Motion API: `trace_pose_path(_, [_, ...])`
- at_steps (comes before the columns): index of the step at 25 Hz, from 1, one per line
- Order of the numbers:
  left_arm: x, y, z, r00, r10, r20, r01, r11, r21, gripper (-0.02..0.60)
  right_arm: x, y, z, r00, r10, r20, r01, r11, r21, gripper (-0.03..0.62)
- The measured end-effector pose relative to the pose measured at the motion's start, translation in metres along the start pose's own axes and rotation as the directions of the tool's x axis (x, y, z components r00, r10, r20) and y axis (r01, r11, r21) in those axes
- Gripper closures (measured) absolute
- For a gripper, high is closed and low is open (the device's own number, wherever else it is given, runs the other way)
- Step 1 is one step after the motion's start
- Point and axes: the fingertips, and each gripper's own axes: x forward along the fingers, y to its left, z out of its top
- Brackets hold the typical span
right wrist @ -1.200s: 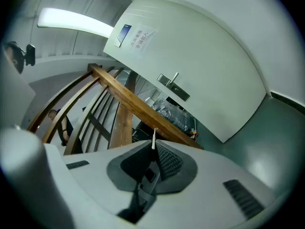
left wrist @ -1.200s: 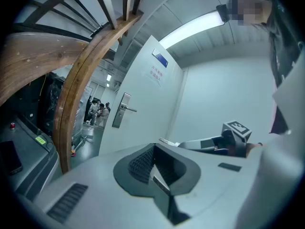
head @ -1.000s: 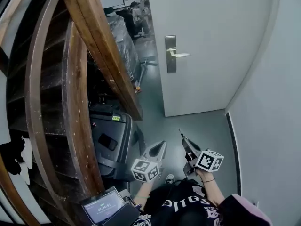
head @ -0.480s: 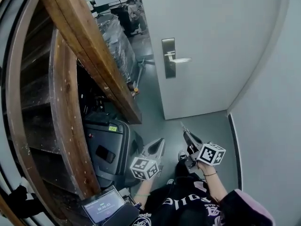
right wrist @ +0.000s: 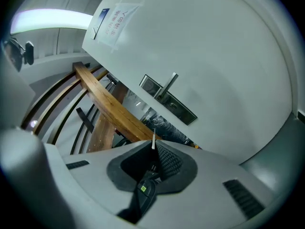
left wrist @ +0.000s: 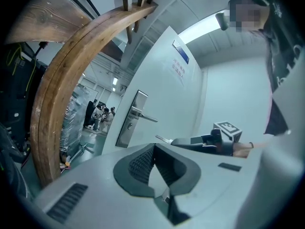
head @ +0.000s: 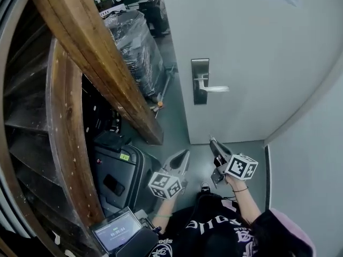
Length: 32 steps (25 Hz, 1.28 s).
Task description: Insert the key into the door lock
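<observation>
Approaching the door lock (head: 200,82) is the step in hand: the key is well apart from the plate, and nothing has entered the lock yet.

**Tool state.** Your right gripper (head: 214,143) is pinching the key (right wrist: 153,141). In the right gripper view the thin blade stands out past the jaw tips, seen edge-on, with a dark fob (right wrist: 143,189) behind the pads. Your left gripper (head: 185,154) has its jaws pressed together on nothing. It hangs just beside the right one, low in front of your body.

**Target.** The lock is the steel plate on the grey door (head: 257,47), near the door's free edge, with the lever handle (head: 215,89) projecting from it. In the left gripper view a small round mark (left wrist: 128,126) sits on the plate below the lever. This is probably the keyway, but it is too small to confirm.

**Procedure.**
1. Raise the right gripper toward the plate and bring the blade in under the lever, so that the jaws clear the handle.
2. Set the blade's axis square to the plate before contact. A slanted entry will likely jam or lever the key round in the pads.
3. Roll your wrist until the blade's flat matches the slot, checking this in the right gripper view.
4. Advance slowly and do not force the key. If it stops, back off and realign.
5. The door appears to stand open and may swing under pressure, so use a light push and hold the left gripper ready to steady the door's edge
</observation>
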Motion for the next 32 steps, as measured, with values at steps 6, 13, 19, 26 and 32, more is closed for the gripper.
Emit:
trace_pose_path(6, [0.043,0.023,0.000,0.999,0.051,-0.011,-0.051,0.999,-0.006,0.577,0.049,-0.032,0.041,1.000,0.028,-0.007,-0.028,0.999,0.019,0.559])
trace_pose_path(13, [0.057,0.046,0.004,0.995,0.093,-0.021,-0.094,0.996,-0.010,0.577,0.099,-0.058,0.067,0.999,0.031,0.035,-0.036,0.988,0.150,0.559])
trace_pose_path(19, [0.062,0.075,0.013,0.996,0.083,-0.041,-0.083,0.996,-0.008,0.577,0.137,-0.066,0.086,0.995,0.011,0.101,-0.034,0.973,0.229,0.559])
trace_pose_path(26, [0.078,0.121,0.040,0.997,0.017,-0.071,-0.015,1.000,0.028,0.577,0.165,-0.076,0.094,0.982,-0.054,0.181,-0.004,0.951,0.308,0.559])
trace_pose_path(32, [0.093,0.149,0.046,0.996,-0.025,-0.088,0.027,0.999,0.017,0.577,0.172,-0.076,0.091,0.968,-0.074,0.240,-0.022,0.926,0.376,0.559])
